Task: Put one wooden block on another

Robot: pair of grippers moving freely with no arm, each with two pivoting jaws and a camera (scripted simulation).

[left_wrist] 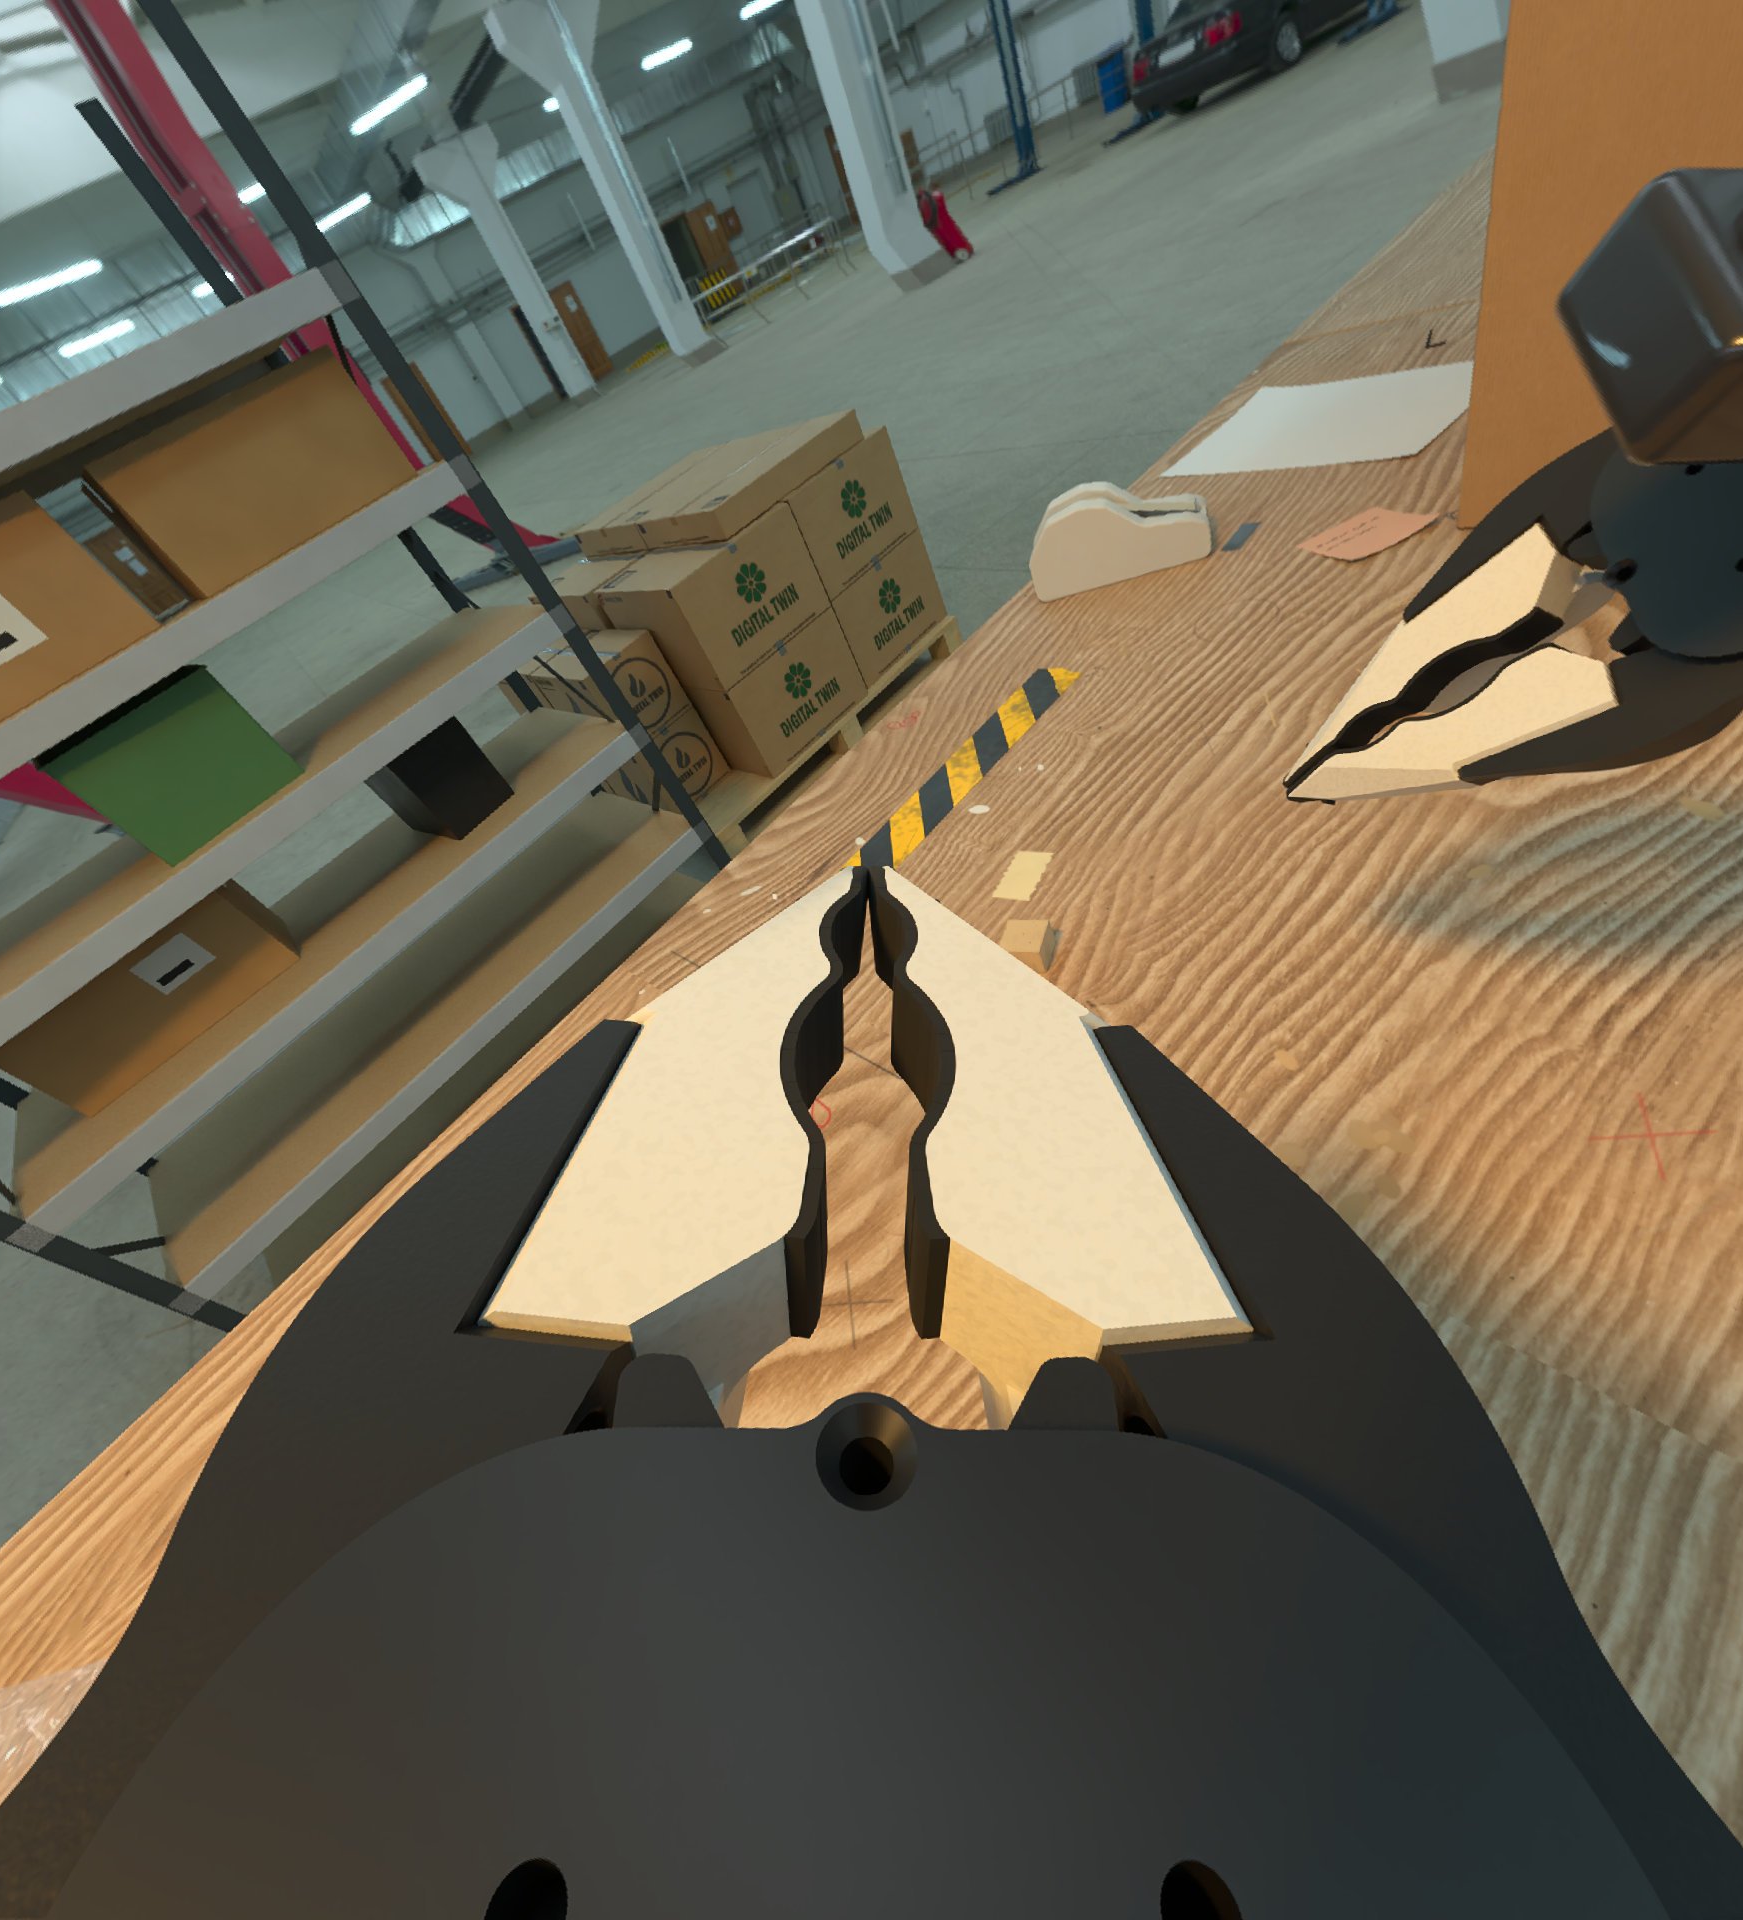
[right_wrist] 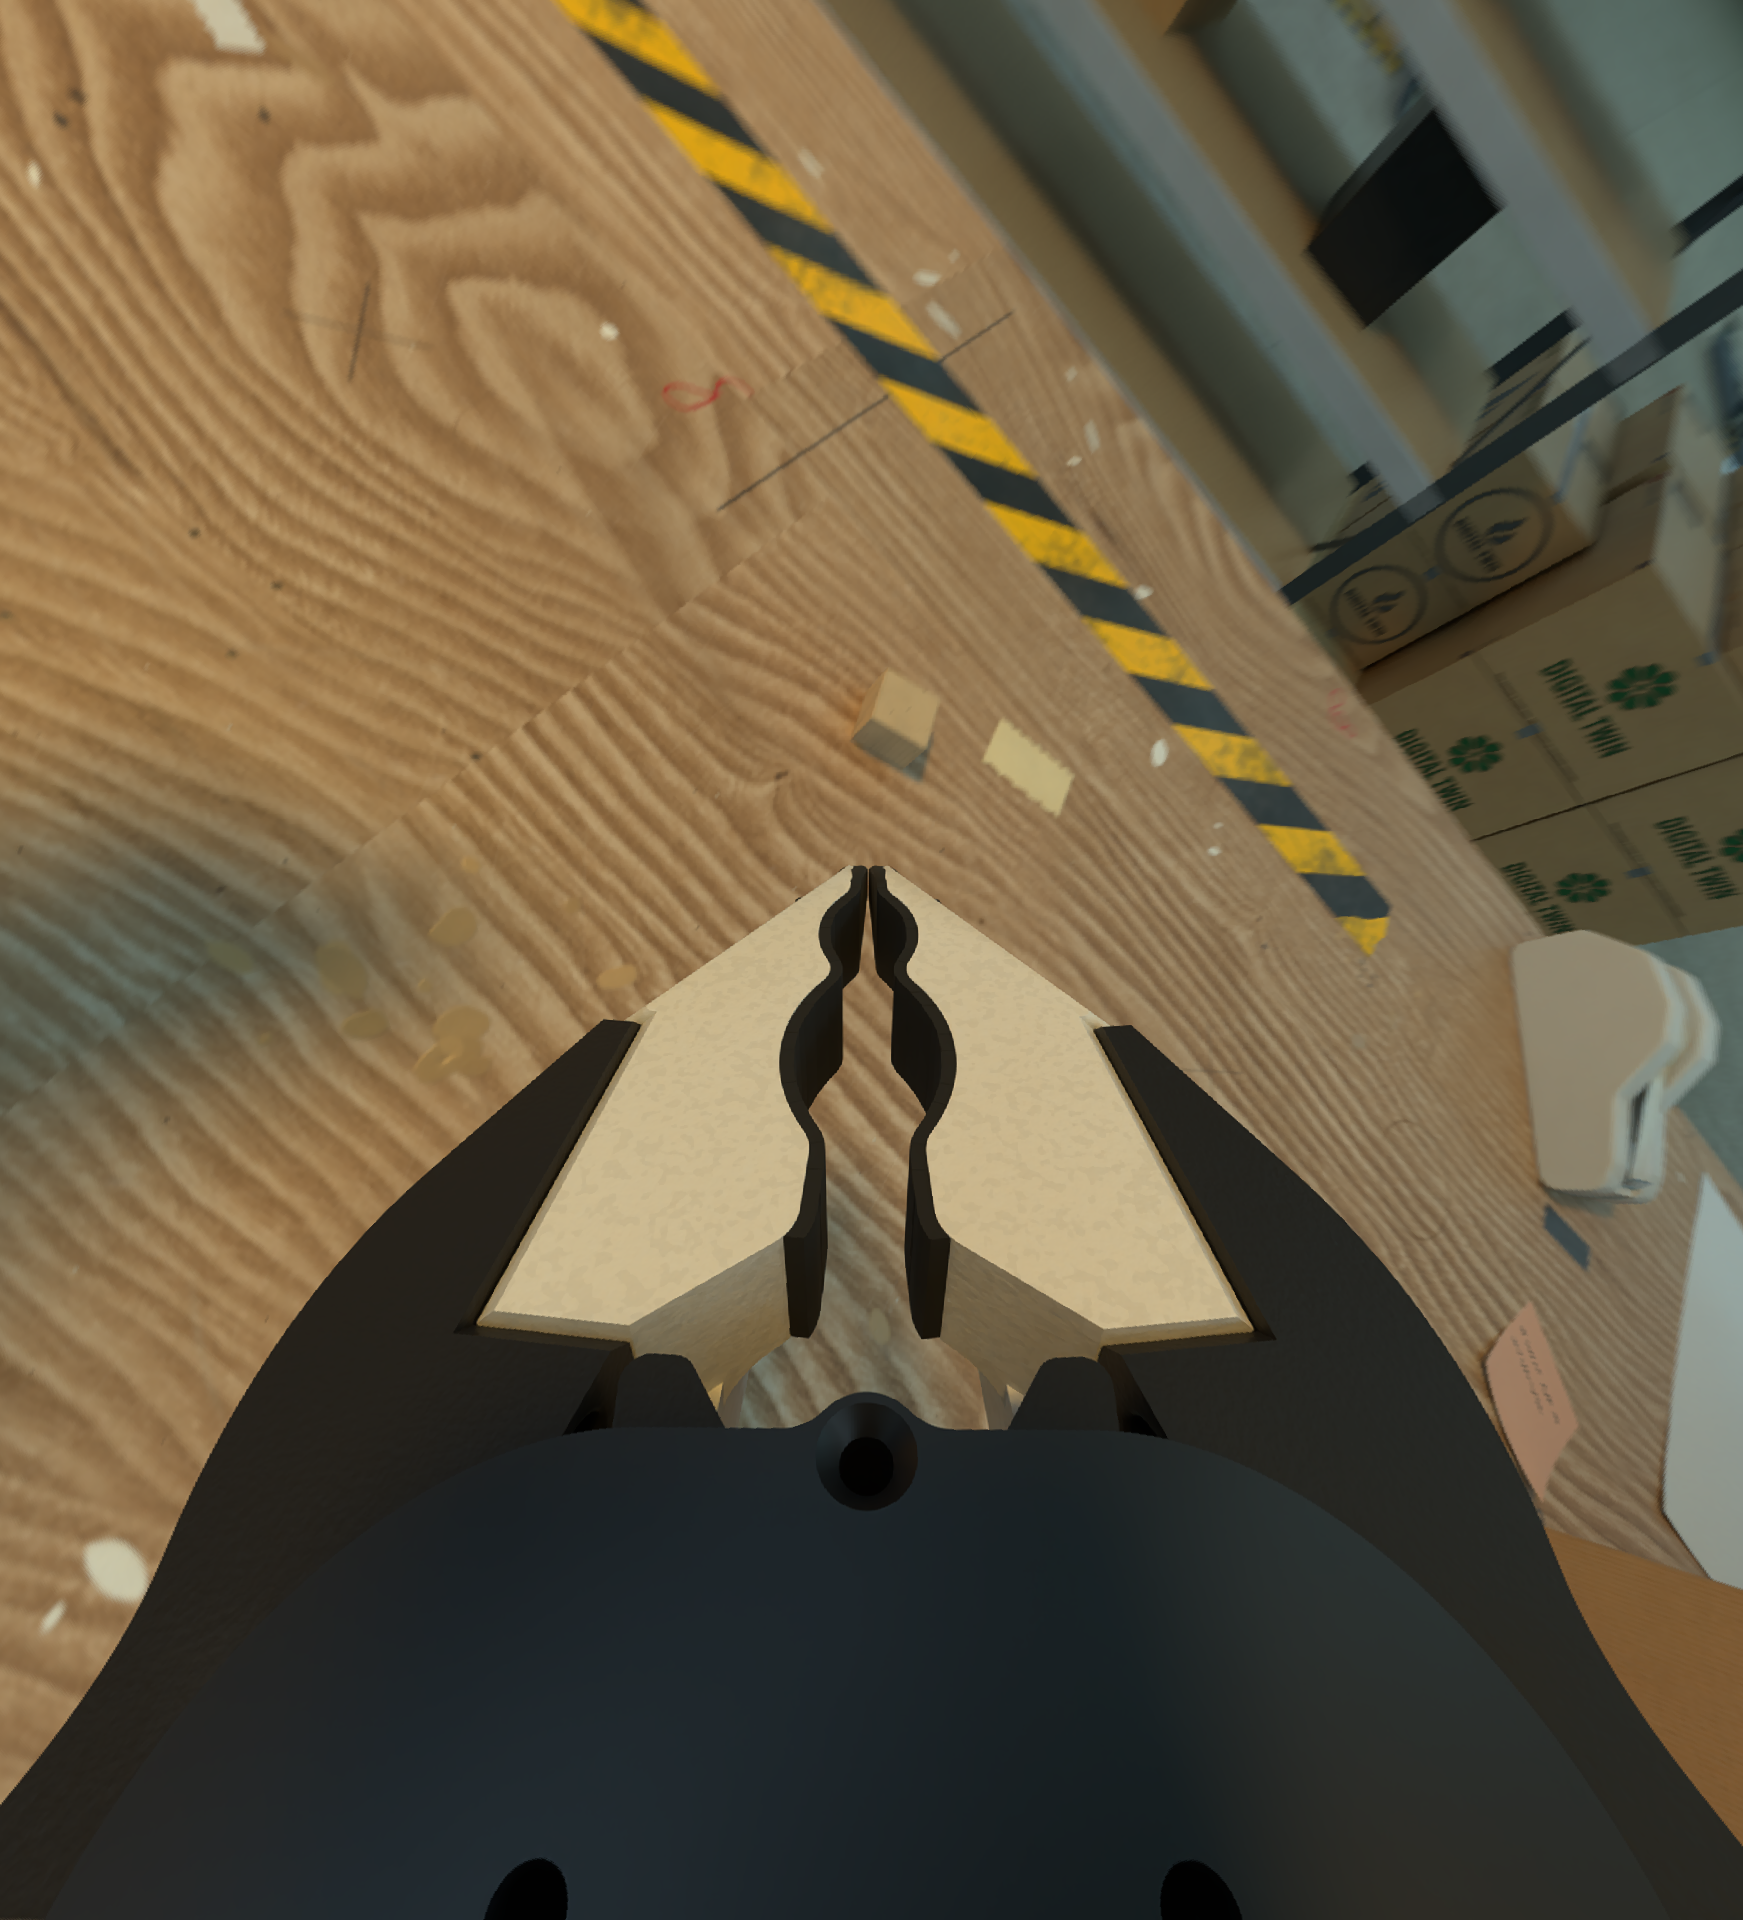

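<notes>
One small wooden block [left_wrist: 1031, 940] rests on the wooden table [left_wrist: 1366, 1039], just right of my left gripper's tips. My left gripper [left_wrist: 867, 878] is shut and empty, low over the table. In the right wrist view the same block [right_wrist: 896, 722] lies a short way ahead of my right gripper [right_wrist: 867, 873], which is also shut and empty. The right gripper also shows at the far right of the left wrist view [left_wrist: 1298, 790], tips near the table. A flat pale patch [right_wrist: 1028, 767] lies beside the block; I cannot tell whether it is a second block.
A yellow-and-black stripe [left_wrist: 960, 774] runs along the table edge beyond the block. A beige tape dispenser [left_wrist: 1121, 540], a white sheet [left_wrist: 1324, 421], a pink note [left_wrist: 1366, 532] and a tall cardboard box [left_wrist: 1615, 208] stand farther back. Shelves [left_wrist: 223, 727] are off the left edge.
</notes>
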